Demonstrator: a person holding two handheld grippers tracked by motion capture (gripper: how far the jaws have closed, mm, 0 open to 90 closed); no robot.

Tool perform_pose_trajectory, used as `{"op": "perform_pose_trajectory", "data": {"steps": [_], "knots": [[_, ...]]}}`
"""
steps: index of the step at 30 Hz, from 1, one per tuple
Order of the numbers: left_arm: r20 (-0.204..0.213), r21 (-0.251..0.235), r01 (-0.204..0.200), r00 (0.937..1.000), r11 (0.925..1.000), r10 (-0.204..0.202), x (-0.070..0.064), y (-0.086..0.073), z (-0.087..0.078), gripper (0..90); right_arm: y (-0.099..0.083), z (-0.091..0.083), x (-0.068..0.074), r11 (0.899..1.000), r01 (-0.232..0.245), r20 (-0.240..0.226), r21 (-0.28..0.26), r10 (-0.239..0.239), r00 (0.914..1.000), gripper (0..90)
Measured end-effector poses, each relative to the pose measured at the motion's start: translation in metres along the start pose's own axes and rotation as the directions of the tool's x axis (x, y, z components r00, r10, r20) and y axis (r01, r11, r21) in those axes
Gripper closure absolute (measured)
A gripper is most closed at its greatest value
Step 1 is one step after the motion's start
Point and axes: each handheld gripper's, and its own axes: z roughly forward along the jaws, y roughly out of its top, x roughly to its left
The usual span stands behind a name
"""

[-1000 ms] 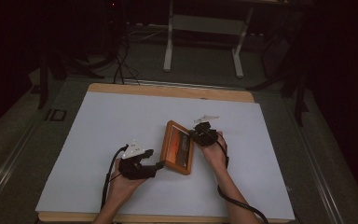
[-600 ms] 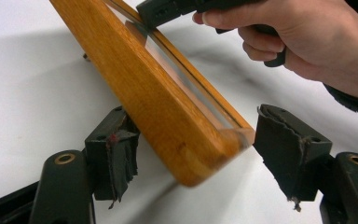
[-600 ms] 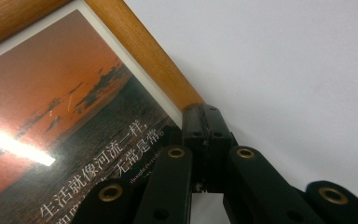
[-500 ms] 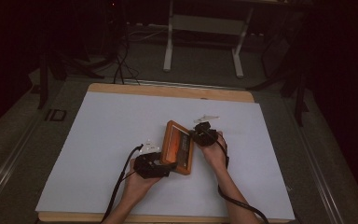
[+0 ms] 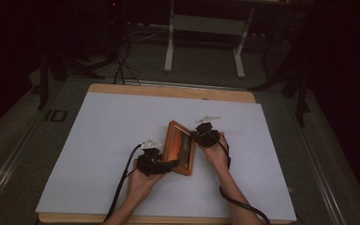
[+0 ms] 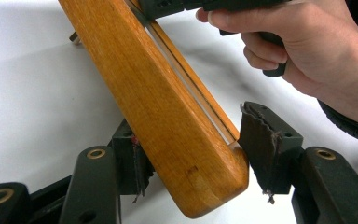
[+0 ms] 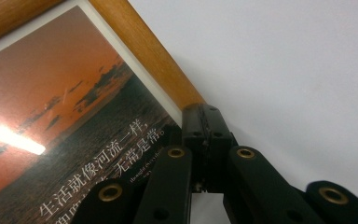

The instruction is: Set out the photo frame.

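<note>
The wooden picture frame (image 5: 180, 147) is held tilted on the white table (image 5: 98, 140), pinched at its right edge by the right gripper (image 7: 204, 122), its near corner placed between the spread jaws of the left gripper (image 6: 191, 158).

Looked like a lab or recording studio rather than a home. Was kept dark all around, with light falling only on a wooden table (image 5: 168, 90) covered by a plain white sheet (image 5: 112, 136). Had a grey floor (image 5: 18, 136) with a straight metal rail (image 5: 9, 161) running along the left of the table and a small "ID" marking (image 5: 56, 115) beside it. Showed loose black cables (image 5: 120, 65) trailing across the floor at the back, near dark stand legs (image 5: 51, 70). Held a pale metal bench frame (image 5: 205, 37) behind the table, its two legs planted on the floor. Carried no household furnishings in sight, only bare equipment.
</note>
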Motion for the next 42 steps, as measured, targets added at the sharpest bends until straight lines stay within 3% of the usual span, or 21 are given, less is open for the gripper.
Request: {"op": "perform_pose_trajectory", "data": {"steps": [10, 16, 17, 22, 23, 31, 37, 42], "knots": [[-0.016, 0.000, -0.009, 0.9998, 1.0000, 0.009, -0.004, 0.008, 0.002, 52.0, -0.003, -0.012, -0.008, 1.000, -0.008, 0.003, -0.020, 0.008, 1.0000, 84.4], [-0.027, -0.016, -0.009, 0.9996, 0.9998, 0.009, -0.010, 0.014, 0.005, 57.8, -0.003, -0.033, -0.013, 0.998, 0.003, 0.003, -0.067, -0.003, 1.0000, 78.8], [-0.025, -0.021, -0.011, 0.9996, 0.9997, 0.010, -0.012, 0.017, 0.005, 60.7, -0.002, -0.043, -0.016, 0.996, 0.001, 0.002, -0.091, -0.001, 1.0000, 77.8], [-0.026, -0.020, -0.036, 0.9990, 0.9991, 0.036, -0.018, 0.022, 0.007, 66.0, -0.002, -0.063, -0.019, 0.991, 0.007, 0.009, -0.137, -0.006, 0.9999, 77.0], [-0.029, -0.015, -0.059, 0.9978, 0.9981, 0.059, -0.022, 0.025, 0.008, 66.7, -0.002, -0.068, -0.019, 0.989, 0.009, 0.011, -0.147, -0.007, 0.9999, 76.8], [-0.015, -0.006, -0.075, 0.9971, 0.9972, 0.075, -0.021, 0.030, 0.008, 68.8, -0.002, -0.095, -0.019, 0.981, 0.055, 0.018, -0.187, -0.052, 0.9985, 73.6], [-0.014, -0.010, -0.101, 0.9948, 0.9948, 0.101, -0.021, 0.033, 0.007, 69.0, 0.002, -0.105, -0.018, 0.976, 0.079, 0.020, -0.203, -0.077, 0.9968, 71.6], [-0.004, -0.041, -0.120, 0.9927, 0.9919, 0.120, -0.019, 0.041, -0.001, 69.1, 0.001, -0.107, -0.019, 0.974, 0.082, 0.016, -0.209, -0.080, 0.9967, 70.1]]}}
